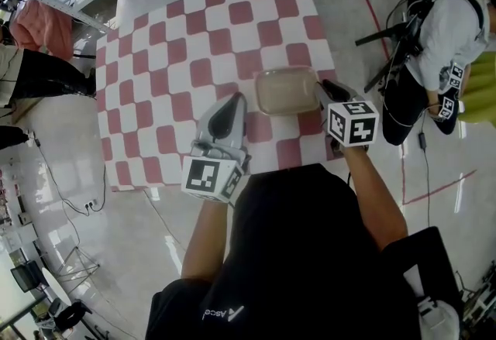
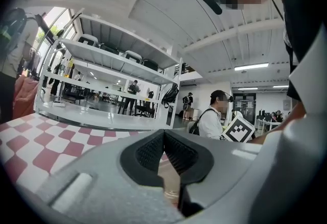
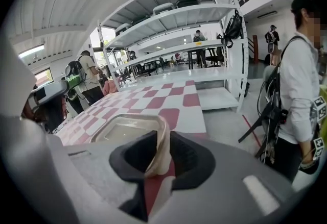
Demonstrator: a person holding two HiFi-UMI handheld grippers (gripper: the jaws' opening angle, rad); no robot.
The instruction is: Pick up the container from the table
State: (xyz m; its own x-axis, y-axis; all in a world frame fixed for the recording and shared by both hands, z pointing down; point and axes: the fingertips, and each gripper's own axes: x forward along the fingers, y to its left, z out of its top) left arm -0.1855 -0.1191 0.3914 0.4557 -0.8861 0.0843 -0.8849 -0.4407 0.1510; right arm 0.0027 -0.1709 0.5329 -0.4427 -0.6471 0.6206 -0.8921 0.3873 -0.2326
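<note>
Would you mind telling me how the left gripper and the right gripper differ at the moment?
The left gripper's jaws are shut on nothing; the right gripper's jaws grip the container's rim. The left gripper sits left of the container, apart from it; the right gripper is at its right edge. Both carry a marker cube and reach over the checked tablecloth.

The head view looks steeply down over the left gripper (image 1: 235, 104) and right gripper (image 1: 325, 89). Both gripper views skim closely ahead, sharing the checkered table (image 1: 178, 60) and container (image 1: 287, 91).
</note>
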